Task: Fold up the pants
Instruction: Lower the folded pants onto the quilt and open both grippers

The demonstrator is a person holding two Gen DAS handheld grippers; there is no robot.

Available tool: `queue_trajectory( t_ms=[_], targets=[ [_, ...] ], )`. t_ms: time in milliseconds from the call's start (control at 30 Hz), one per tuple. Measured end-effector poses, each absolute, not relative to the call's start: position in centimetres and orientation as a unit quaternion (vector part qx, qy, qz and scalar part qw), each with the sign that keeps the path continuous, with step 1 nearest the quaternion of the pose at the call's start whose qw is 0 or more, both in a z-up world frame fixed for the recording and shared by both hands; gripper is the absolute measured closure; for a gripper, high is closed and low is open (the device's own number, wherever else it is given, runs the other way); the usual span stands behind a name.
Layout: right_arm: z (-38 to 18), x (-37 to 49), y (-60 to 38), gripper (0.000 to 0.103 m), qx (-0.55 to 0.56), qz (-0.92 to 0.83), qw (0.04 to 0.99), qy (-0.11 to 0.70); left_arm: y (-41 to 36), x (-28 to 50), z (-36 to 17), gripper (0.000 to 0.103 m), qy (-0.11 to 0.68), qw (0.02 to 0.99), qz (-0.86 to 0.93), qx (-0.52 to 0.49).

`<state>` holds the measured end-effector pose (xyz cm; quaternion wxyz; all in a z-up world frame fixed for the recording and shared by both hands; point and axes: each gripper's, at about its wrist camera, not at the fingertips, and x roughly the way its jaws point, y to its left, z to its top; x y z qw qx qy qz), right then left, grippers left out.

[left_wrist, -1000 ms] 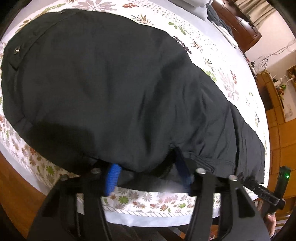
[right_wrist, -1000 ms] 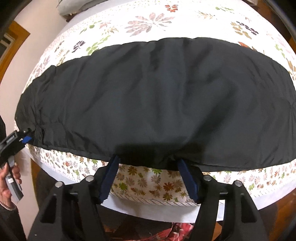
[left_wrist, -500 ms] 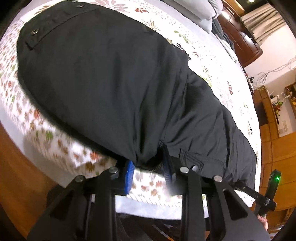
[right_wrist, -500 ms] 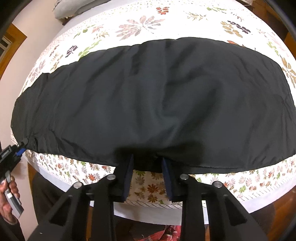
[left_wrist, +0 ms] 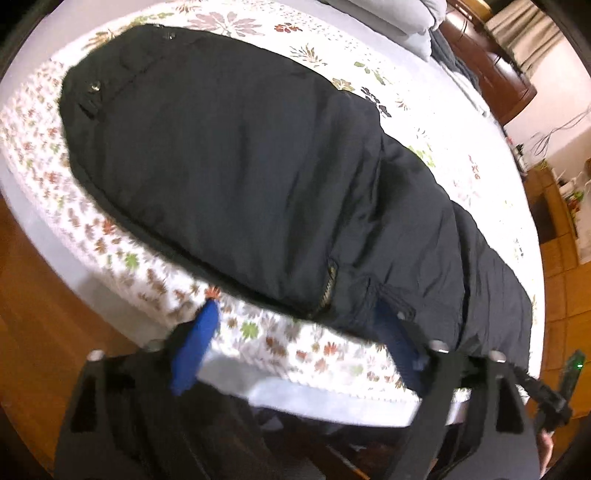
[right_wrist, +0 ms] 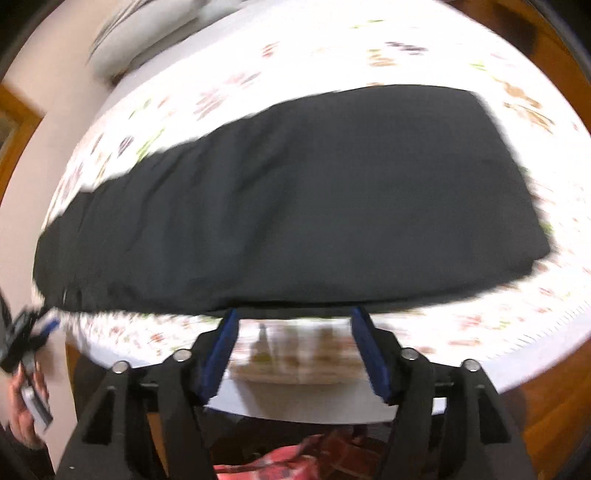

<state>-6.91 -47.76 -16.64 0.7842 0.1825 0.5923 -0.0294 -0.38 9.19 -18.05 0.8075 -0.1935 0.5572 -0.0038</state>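
The black pants (left_wrist: 258, 177) lie flat along the near edge of the bed, already doubled leg on leg, with the waistband and its snaps at the far left in the left wrist view and the leg ends at the right in the right wrist view (right_wrist: 295, 199). We judge the cloth light, soft and limp, with only the waistband and zipper fly (left_wrist: 327, 291) giving any stiffness; it should drape and slide easily on the sheet, so it wants holding at a seamed edge, taking all layers together. The near hem edge and the waist corner look like the best places to pinch.

Our left gripper (left_wrist: 299, 332) is opening, its blue pads wide apart just off the near edge by the fly, nothing pressed between them. Our right gripper (right_wrist: 293, 332) is opening too, pads apart at the near edge of the legs, holding nothing.

Under the pants is the floral bedsheet (left_wrist: 258, 332); pillows (right_wrist: 147, 33) sit at the far end, well clear. A wooden dresser (left_wrist: 491, 66) stands beyond the bed. Nothing lies on the pants to block a fold.
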Motion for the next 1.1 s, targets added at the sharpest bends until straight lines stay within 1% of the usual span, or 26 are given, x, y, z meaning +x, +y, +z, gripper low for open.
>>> queue_trajectory(
  t_ms=[133, 233, 400, 533, 667, 733, 867, 900, 1100],
  targets=[
    [-16.2, -9.9, -55.8, 0.033, 0.265, -0.095, 0.777, 0.563, 8.0, -1.4, -16.8, 0.014, 0.552, 0.815, -0.011, -0.176],
    [-17.3, -11.6, -61.0, 0.033, 0.325, -0.120, 0.763, 0.547, 6.5, -1.3, -16.3, 0.014, 0.547, 0.822, -0.020, -0.159],
    [-19.6, -11.9, -64.1, 0.033, 0.380, -0.114, 0.745, 0.536, 3.7, -0.6, -15.9, 0.014, 0.539, 0.834, -0.036, -0.112],
    [-21.2, -11.4, -64.3, 0.033, 0.412, -0.107, 0.735, 0.528, 2.6, 0.2, -16.3, 0.012, 0.538, 0.840, -0.026, -0.068],
    [-21.6, -10.3, -63.1, 0.032, 0.402, -0.110, 0.737, 0.533, 2.2, 0.5, -17.3, 0.012, 0.557, 0.825, -0.034, -0.091],
    [-21.5, -9.7, -62.2, 0.032, 0.391, -0.105, 0.736, 0.542, 1.0, 0.2, -17.1, 0.012, 0.554, 0.825, -0.053, -0.101],
    [-21.0, -7.2, -58.5, 0.033, 0.304, -0.118, 0.741, 0.587, -3.4, -0.2, -17.4, 0.012, 0.552, 0.826, -0.099, -0.063],
    [-20.7, -6.6, -57.3, 0.034, 0.284, -0.115, 0.744, 0.594, -4.6, -0.2, -17.6, 0.012, 0.554, 0.824, -0.108, -0.053],
    [-21.1, -4.4, -53.5, 0.033, 0.235, -0.123, 0.738, 0.620, -9.6, 0.2, -18.8, 0.012, 0.552, 0.823, -0.134, -0.031]
  ],
)
